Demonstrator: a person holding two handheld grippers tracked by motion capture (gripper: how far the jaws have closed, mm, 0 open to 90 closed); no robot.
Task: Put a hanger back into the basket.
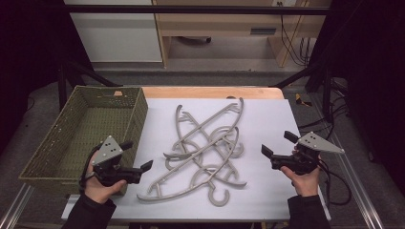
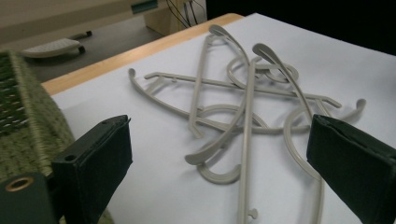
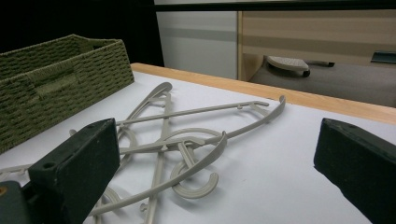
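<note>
A heap of grey plastic hangers (image 1: 205,152) is seen on the white counter (image 1: 267,191), between the two grippers. The left gripper (image 1: 143,168) is held low at the near end of the heap, with its jaws wide apart and nothing between them. The right gripper (image 1: 266,152) is held on the far side of the heap from the left one, a little way off, and its jaws are also wide apart and empty. A green woven basket (image 1: 57,157) is found just beside the left gripper, on its outer side.

The hangers are judged to be light, stiff and smooth, so they may slip. They are hooked through each other, so more than one may be lifted at once. A thin arm near the edge of the heap is judged best to be pinched. The nearest hanger (image 2: 245,154) is laid flat, and its long side is pointed straight away from the left gripper.
</note>
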